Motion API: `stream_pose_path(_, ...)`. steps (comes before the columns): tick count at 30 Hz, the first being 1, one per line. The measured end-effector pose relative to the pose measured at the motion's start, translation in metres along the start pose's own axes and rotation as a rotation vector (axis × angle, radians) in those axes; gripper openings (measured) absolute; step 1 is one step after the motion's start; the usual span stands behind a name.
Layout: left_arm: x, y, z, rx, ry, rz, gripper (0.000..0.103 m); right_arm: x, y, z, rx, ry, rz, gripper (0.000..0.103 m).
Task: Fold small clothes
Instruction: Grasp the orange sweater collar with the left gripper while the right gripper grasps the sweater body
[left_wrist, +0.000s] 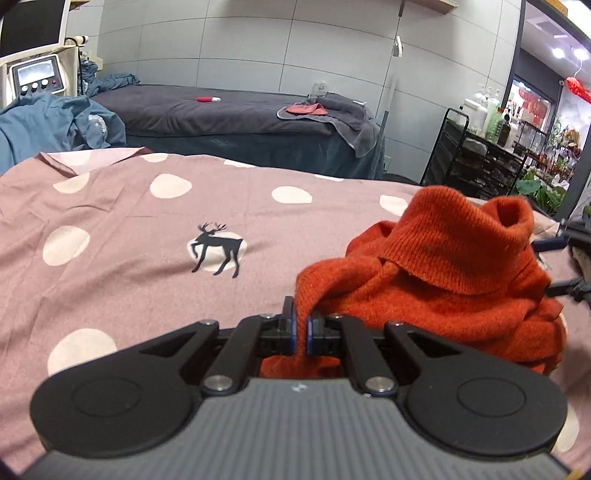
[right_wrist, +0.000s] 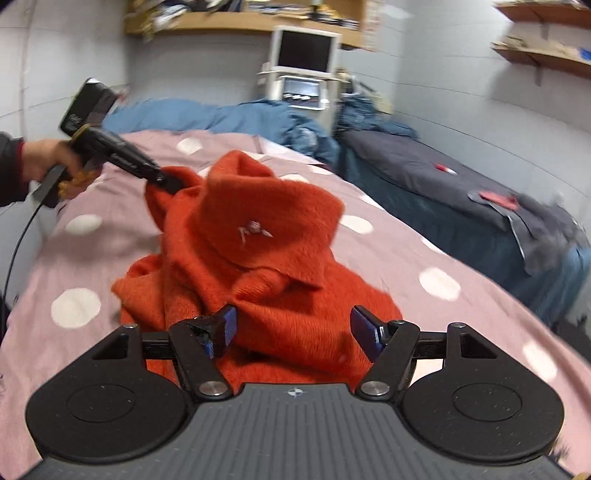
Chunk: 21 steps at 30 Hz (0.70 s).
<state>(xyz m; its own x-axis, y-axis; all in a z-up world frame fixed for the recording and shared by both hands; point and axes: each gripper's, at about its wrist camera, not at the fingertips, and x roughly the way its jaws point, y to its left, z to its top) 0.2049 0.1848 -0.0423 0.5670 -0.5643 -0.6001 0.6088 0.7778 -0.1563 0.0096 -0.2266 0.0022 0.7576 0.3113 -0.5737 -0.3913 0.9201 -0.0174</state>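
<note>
**Orange jumper pinched at one edge on the spotted bed**

Orange knit, thick and ribbed, makes up the small roll-neck jumper (left_wrist: 436, 269) that sits crumpled in a heap on the bed cover (left_wrist: 122, 221), a dusty pink sheet with white dots and a black deer print (left_wrist: 216, 247). The wide collar stands up at the top of the heap, its opening facing away in the left wrist view.

The left claw (left_wrist: 301, 325) is closed tight, with a fold of the jumper's edge caught between its blue pads; the fabric runs down between the fingers and hangs under them. In the right wrist view that same claw (right_wrist: 168, 182) shows at the upper left, biting the raised edge of the jumper, with the person's hand (right_wrist: 55, 166) wrapped round its handle and a dark sleeve behind it.

The right claw (right_wrist: 291, 328) stands wide apart, its blue pads on either side of the near part of the heap. Nothing is gripped between them; the jumper lies under and beyond the fingers.

Behind the pink bed lies rumpled blue bedding (right_wrist: 258, 118), and beside it a second bed with a dark grey cover (left_wrist: 221, 114) carrying a grey towel (left_wrist: 351, 118). A pale machine with a screen (right_wrist: 303, 70) stands against the tiled wall.
</note>
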Motion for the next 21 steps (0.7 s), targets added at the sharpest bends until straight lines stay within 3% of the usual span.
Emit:
stream_pose_path(1,0.001,0.001,-0.005,-0.004,0.004,0.005,0.005,-0.004,-0.005,0.003,0.004,-0.006,0.030,0.103)
stream_pose_path(3,0.002,0.009,-0.013,-0.035,0.014,0.020,0.005,-0.006,-0.014,0.005,0.009,-0.012,-0.008,0.103)
stream_pose_path(5,0.005,0.018,-0.022,-0.076,0.029,0.034,0.006,0.002,-0.018,0.009,-0.028,0.039,-0.030,0.103)
stream_pose_path(10,0.007,0.024,-0.039,-0.117,0.046,0.030,0.006,0.024,0.007,0.023,-0.245,0.110,0.121,0.099)
stream_pose_path(13,0.006,0.024,-0.039,-0.122,0.042,0.027,0.007,0.043,0.024,0.026,-0.375,0.184,0.153,0.099)
stream_pose_path(15,0.006,0.026,-0.038,-0.137,0.041,0.018,0.007,0.058,0.027,0.022,-0.427,0.268,0.129,0.096)
stream_pose_path(18,0.010,0.023,-0.037,-0.114,0.048,0.017,0.009,0.075,0.029,0.011,-0.382,0.329,0.054,0.070)
stream_pose_path(19,0.011,0.020,-0.036,-0.098,0.051,0.021,0.009,0.072,0.026,0.012,-0.335,0.314,0.036,0.048)
stream_pose_path(21,0.013,0.013,-0.034,-0.067,0.055,0.030,0.009,0.058,0.020,0.017,-0.205,0.255,-0.006,0.015)
